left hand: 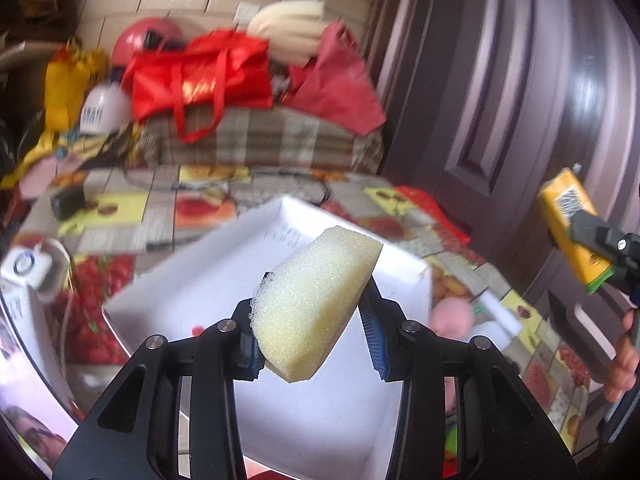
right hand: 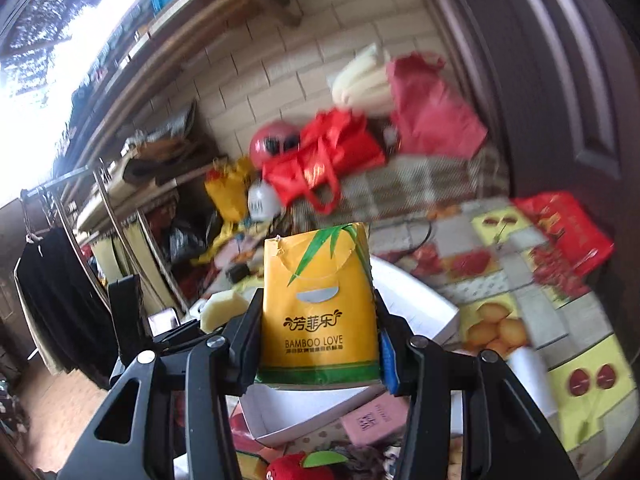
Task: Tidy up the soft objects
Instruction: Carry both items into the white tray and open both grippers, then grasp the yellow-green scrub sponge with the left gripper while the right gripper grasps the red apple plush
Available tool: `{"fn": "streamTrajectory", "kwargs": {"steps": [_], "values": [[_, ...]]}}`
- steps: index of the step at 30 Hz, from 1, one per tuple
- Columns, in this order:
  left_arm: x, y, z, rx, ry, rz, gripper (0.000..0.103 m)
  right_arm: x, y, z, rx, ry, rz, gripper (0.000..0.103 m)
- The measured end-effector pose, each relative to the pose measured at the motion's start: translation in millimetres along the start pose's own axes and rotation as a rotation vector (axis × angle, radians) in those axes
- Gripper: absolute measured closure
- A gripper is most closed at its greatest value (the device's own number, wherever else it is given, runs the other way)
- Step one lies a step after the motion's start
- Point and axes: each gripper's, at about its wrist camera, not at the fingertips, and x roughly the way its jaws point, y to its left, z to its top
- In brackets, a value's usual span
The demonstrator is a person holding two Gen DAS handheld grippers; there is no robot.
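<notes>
Left wrist view: the left hand-held gripper (left hand: 316,326) clamps a pale yellow sponge (left hand: 316,308), which hangs above a white box (left hand: 168,300) on the fruit-patterned counter (left hand: 552,344). Right wrist view: the right hand-held gripper (right hand: 320,344) grips a yellow tissue pack (right hand: 320,312) upright between its jaws, over the same white box (right hand: 416,312); a pink packet (right hand: 376,420) lies just below.

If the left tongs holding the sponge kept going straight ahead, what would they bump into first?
Probably the white box. The left tongs, gripping the yellow sponge, point slightly downward over its open inside, so the sponge would likely touch the box's floor or far wall first. Depth is hard to judge through the fisheye.
</notes>
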Motion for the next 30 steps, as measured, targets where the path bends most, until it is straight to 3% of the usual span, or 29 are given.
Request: {"fn": "streamTrajectory", "kwargs": {"steps": [5,10,12,13,14,15,16,17,18,26,30], "values": [[18.2,8.2,-11.6,-0.026,0.056,0.037,0.063,58.1,-12.7,-15.7,0.098,0.110,0.014,0.055],[19.2,19.3,-13.1,-0.059,0.049,0.079,0.059,95.8,-17.1,-29.9,0.149,0.173,0.017,0.054],[18.5,22.8,-13.3,-0.070,0.045,0.093,0.050,102.0,-16.9,-32.2,0.166,0.181,0.025,0.053],[18.3,24.2,-13.4,-0.074,0.042,0.101,0.032,104.8,-16.7,-33.7,0.177,0.186,0.033,0.051],[17.6,25.1,-13.7,-0.076,0.038,0.108,0.010,108.1,-15.4,-33.1,0.185,0.189,0.044,0.039],[16.7,25.7,-13.9,-0.077,0.032,0.116,0.003,109.3,-15.8,-33.6,0.194,0.188,0.052,0.029],[15.3,26.0,-13.6,-0.077,0.022,0.123,0.000,106.2,-16.8,-34.7,0.201,0.179,0.053,0.011],[13.9,25.8,-13.0,-0.076,0.014,0.130,0.000,102.7,-18.3,-34.6,0.202,0.167,0.050,0.001],[12.2,25.5,-12.2,-0.076,0.007,0.140,0.000,98.1,-18.8,-34.5,0.201,0.152,0.046,0.000],[-3.6,18.7,-7.8,-0.037,-0.066,0.130,0.000,64.0,-20.2,-27.4,0.225,0.057,0.053,0.000],[-20.3,10.8,-5.4,0.006,-0.099,0.078,0.000,42.5,-19.5,-25.0,0.215,0.022,0.072,0.000]]}}
